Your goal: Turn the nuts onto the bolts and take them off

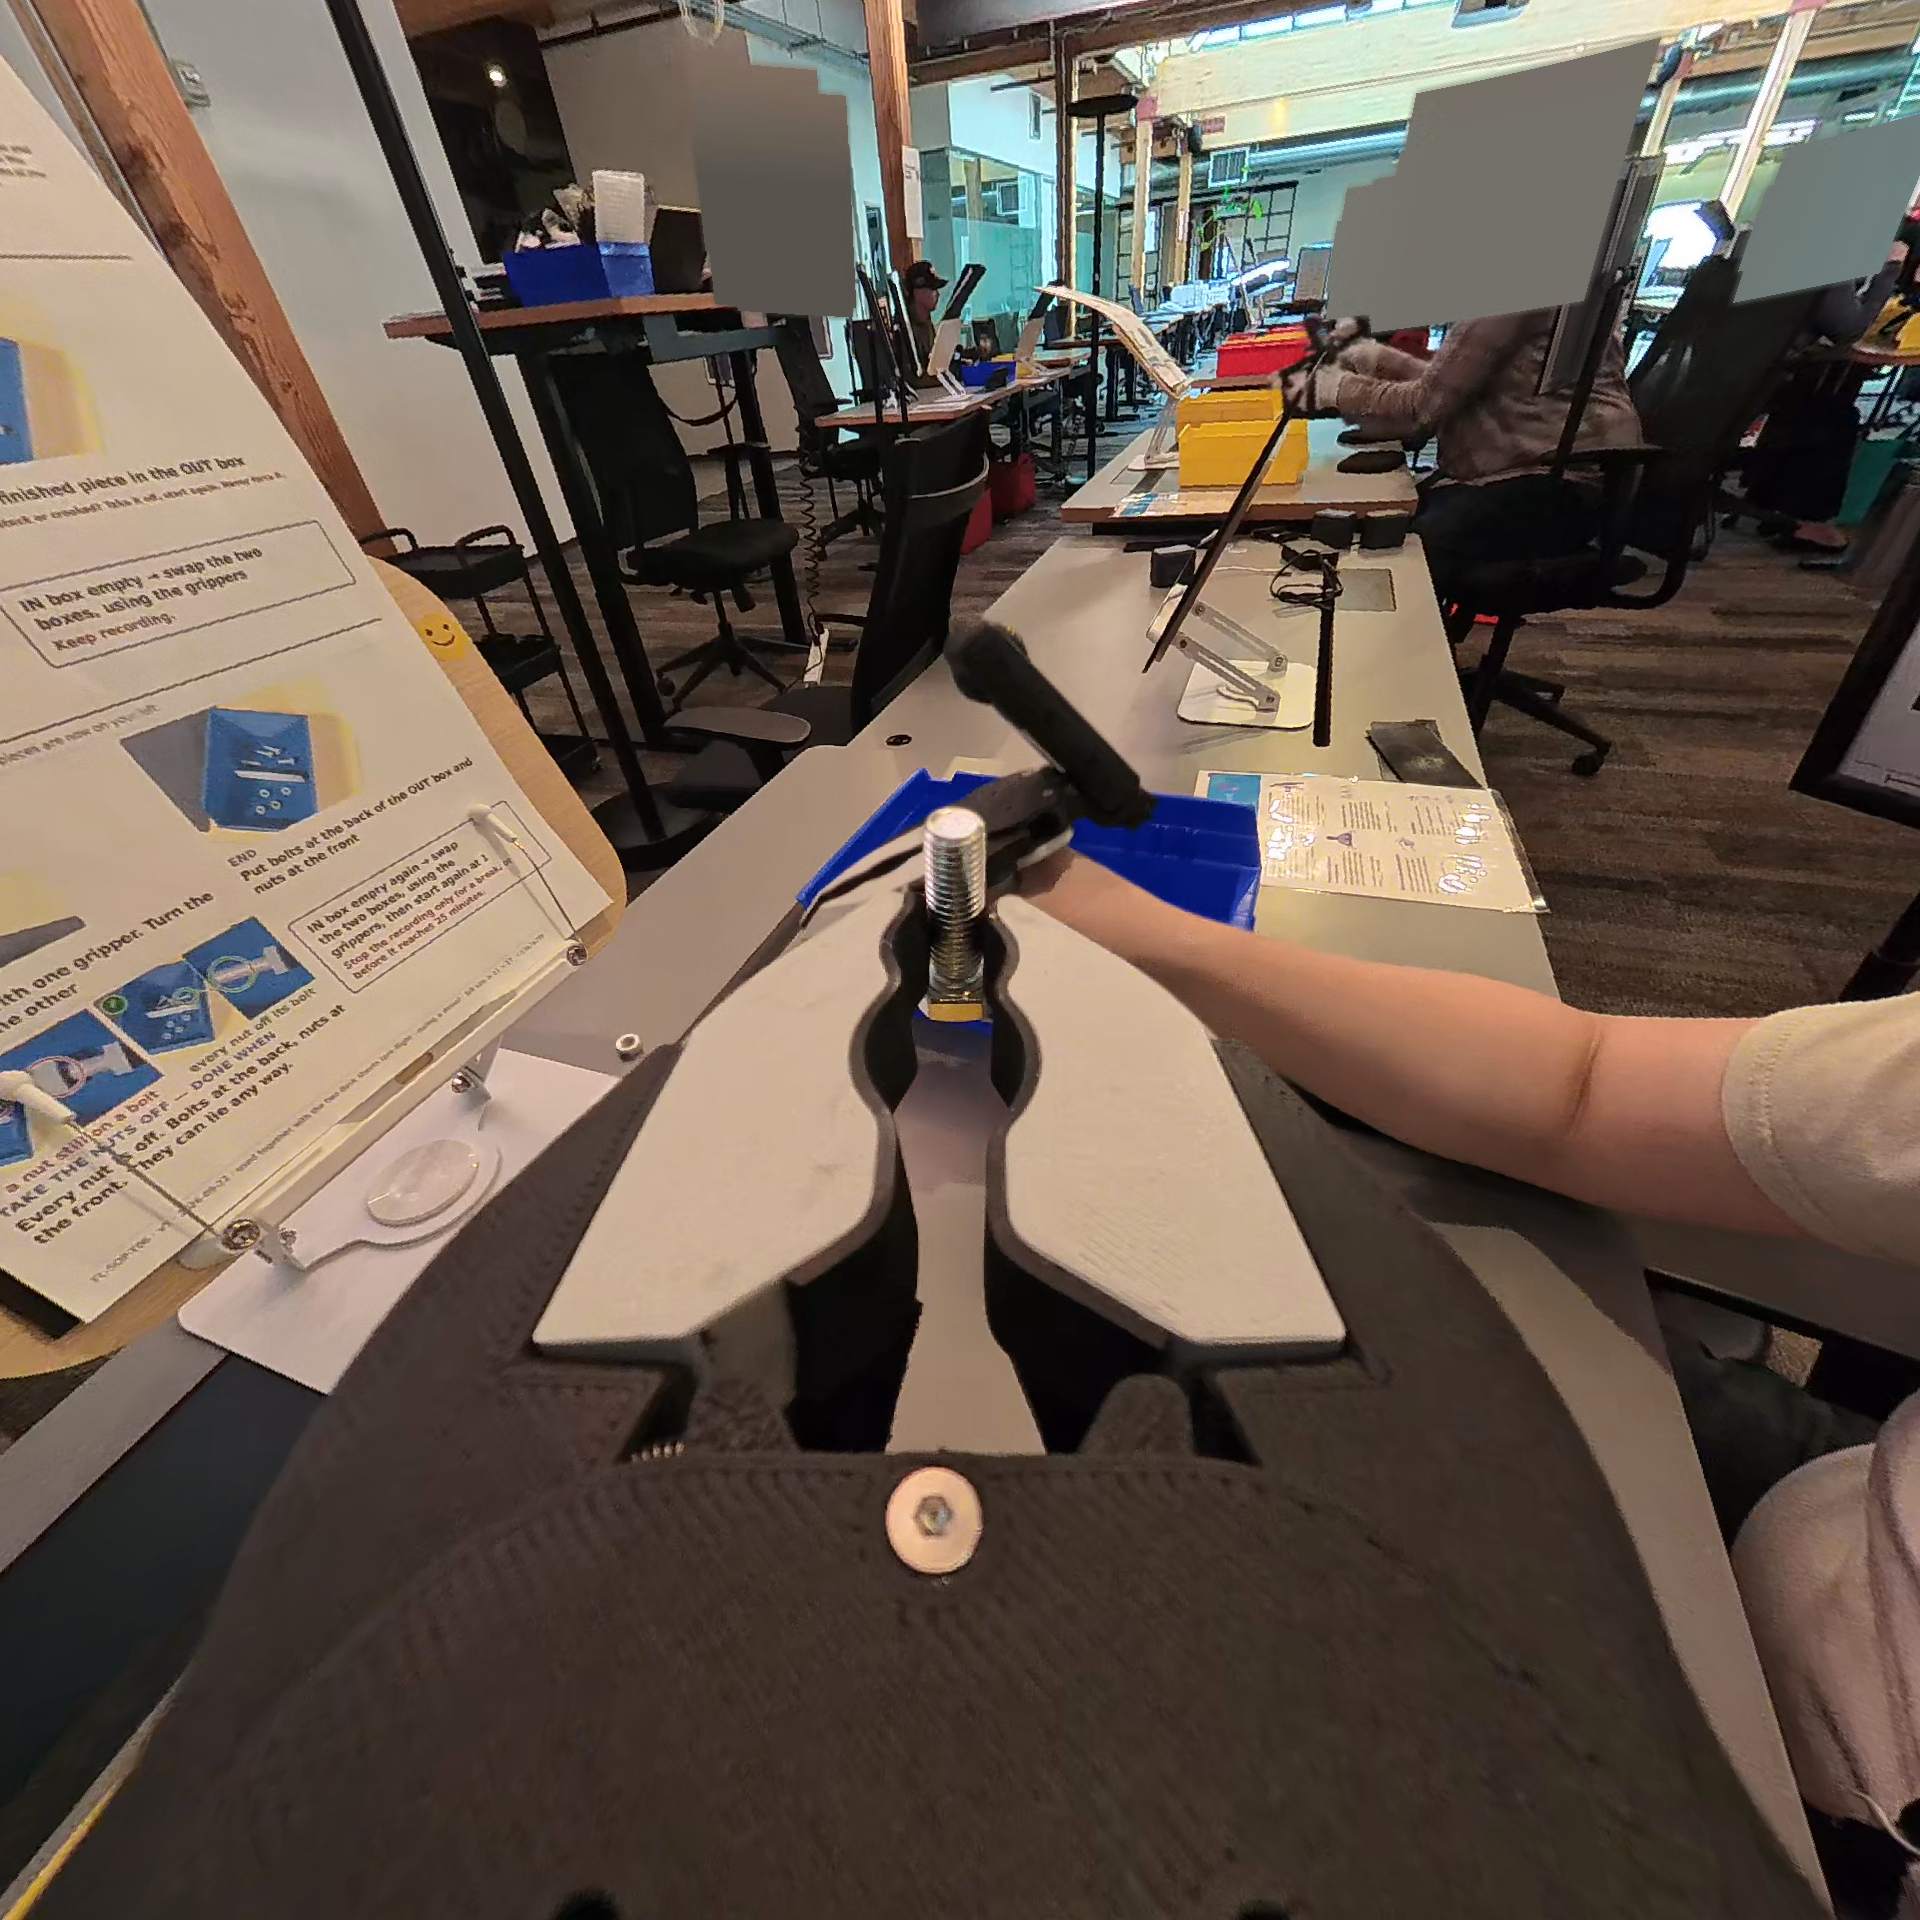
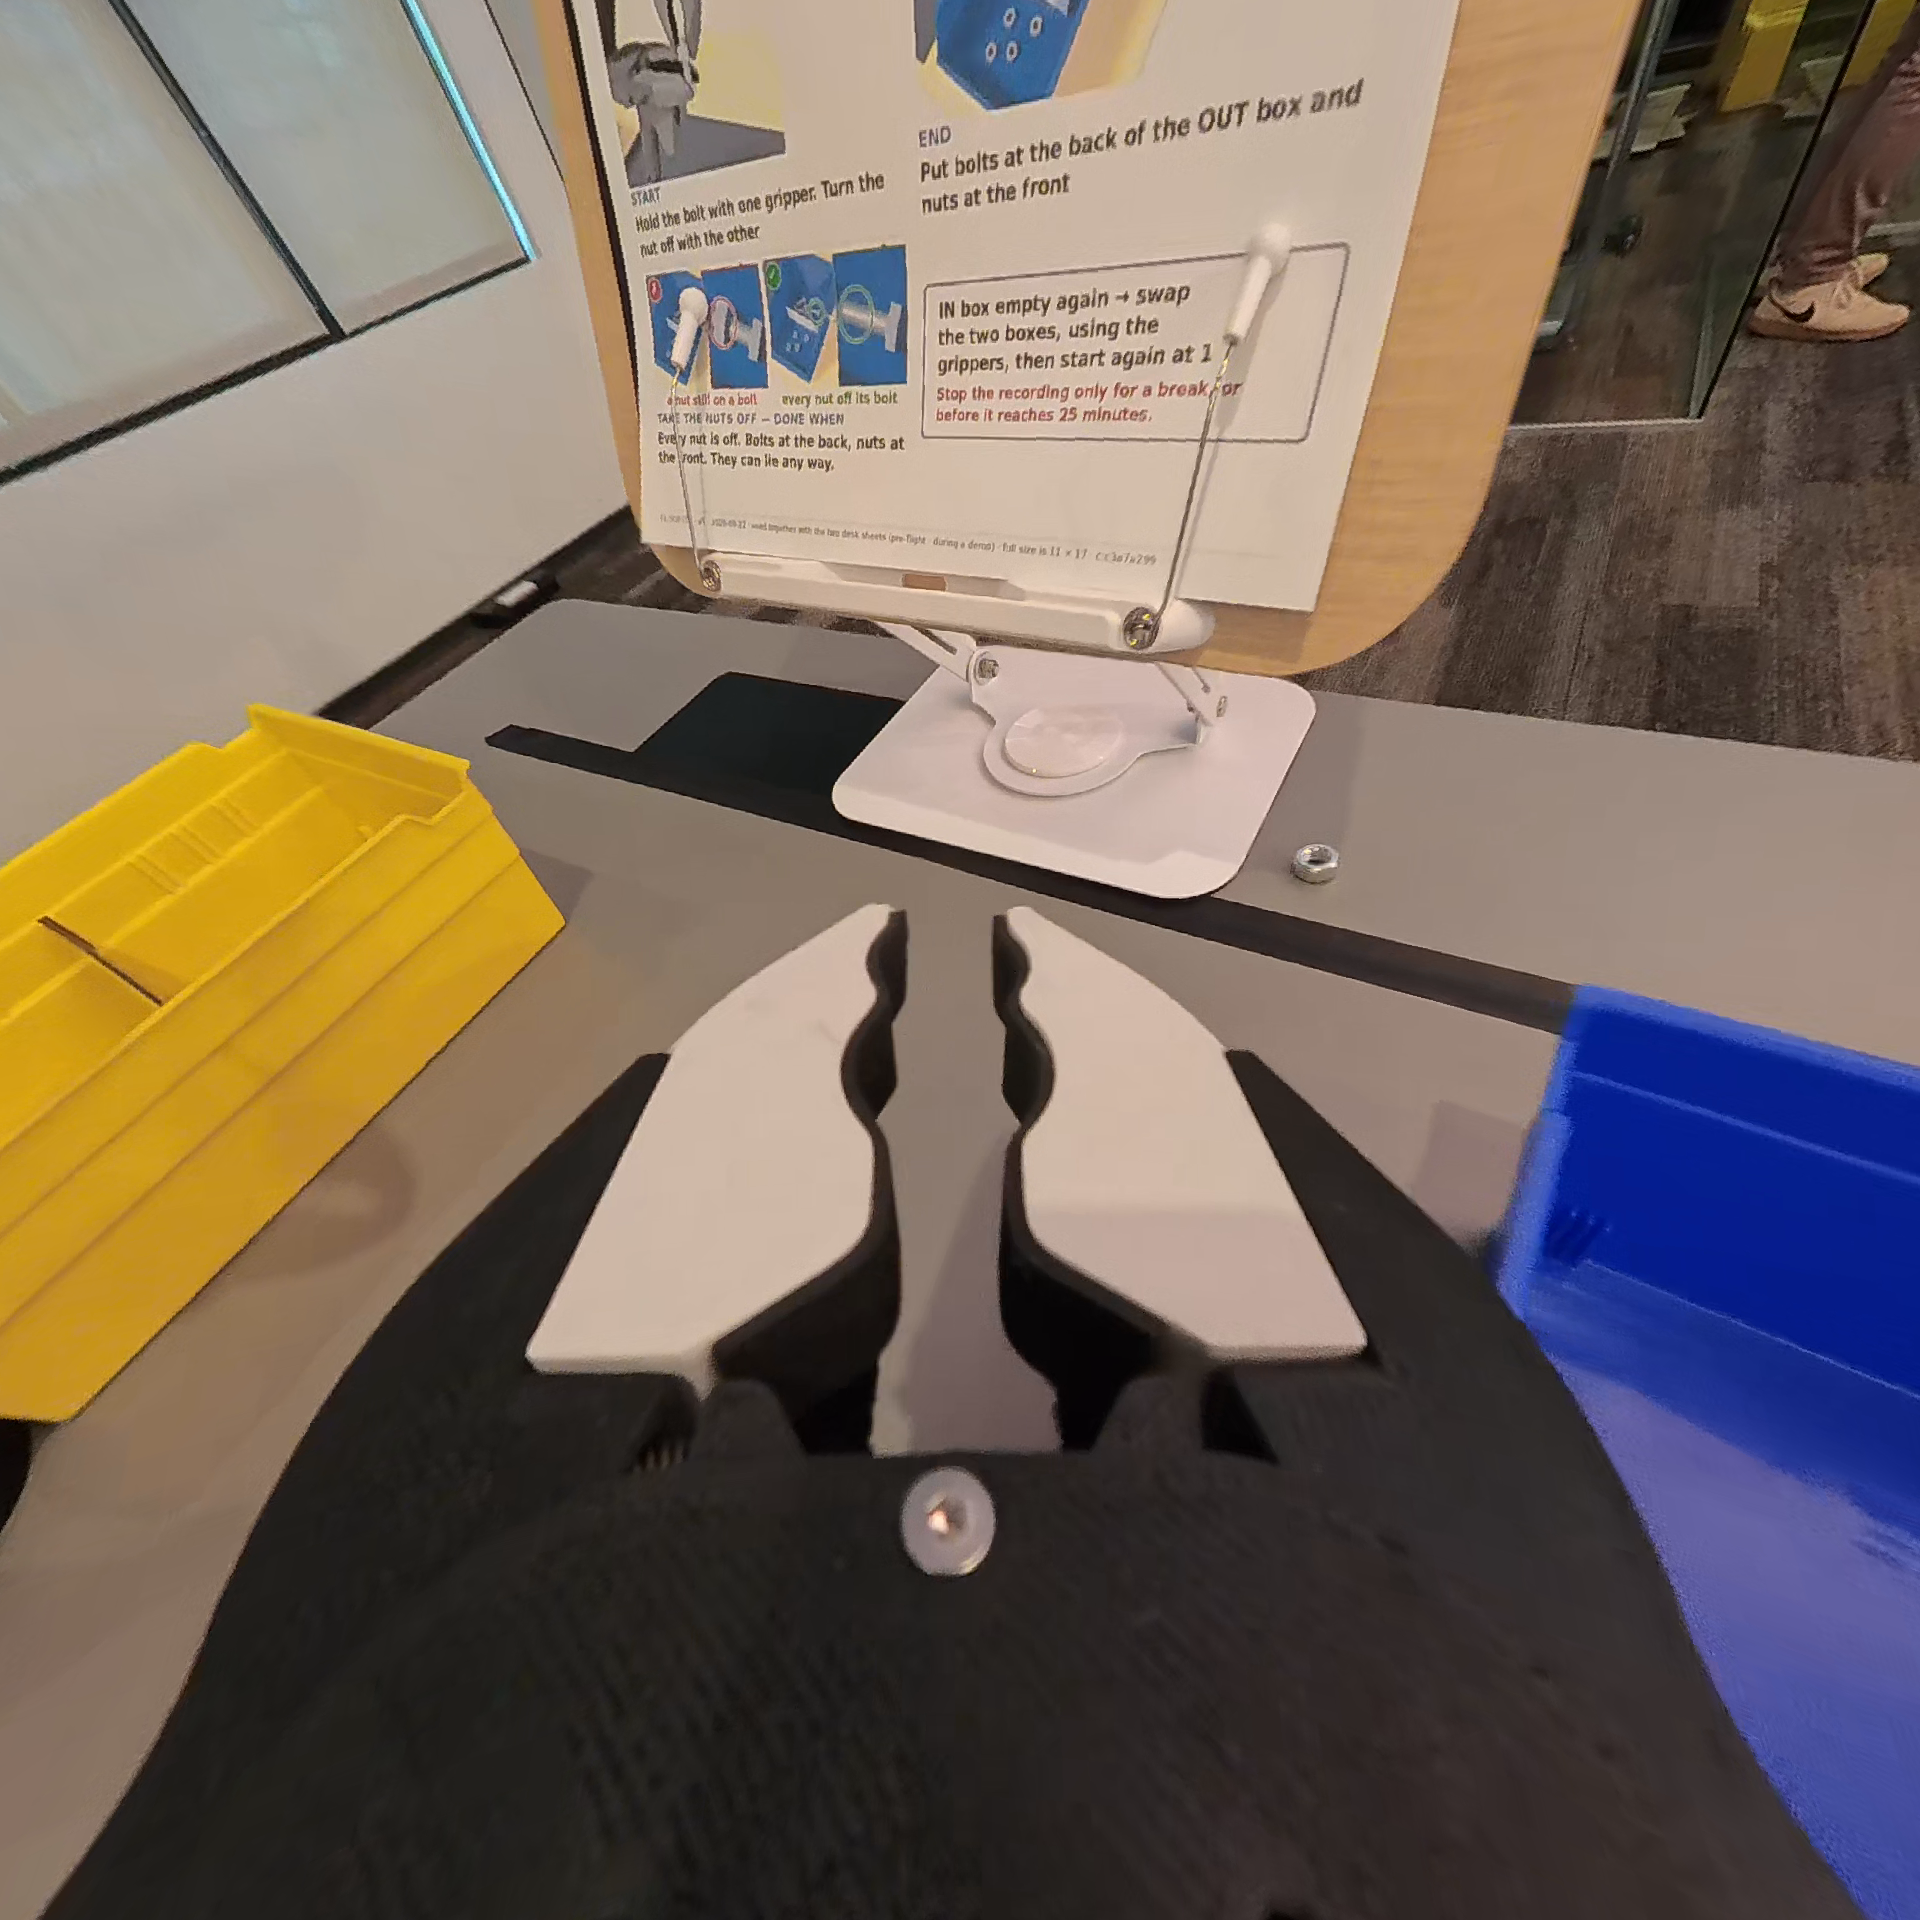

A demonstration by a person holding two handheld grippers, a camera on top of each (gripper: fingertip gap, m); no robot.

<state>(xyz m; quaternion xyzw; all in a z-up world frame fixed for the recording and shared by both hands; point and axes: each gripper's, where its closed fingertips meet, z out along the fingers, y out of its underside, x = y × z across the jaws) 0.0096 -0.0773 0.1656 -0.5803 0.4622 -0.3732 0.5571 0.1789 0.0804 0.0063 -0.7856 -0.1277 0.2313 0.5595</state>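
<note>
Left claw (image 1: 951, 997) is clamped on a bare bolt (image 1: 954, 894), threads up, no nut fitted; right claw (image 2: 948, 925) is held apart and empty, a loose nut (image 2: 1314, 862) left on the desk (image 2: 1558, 831) — threading judged not yet started.

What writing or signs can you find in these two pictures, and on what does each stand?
Wording not quoted; its bearers only.
White printed instruction sheet on the wooden-backed stand: headings, paragraphs, boxed notes, legible.
Clear laminated sheet on the grey table: too small to read.
Round yellow smiley sticker on that stand: a sign, no words.
</note>
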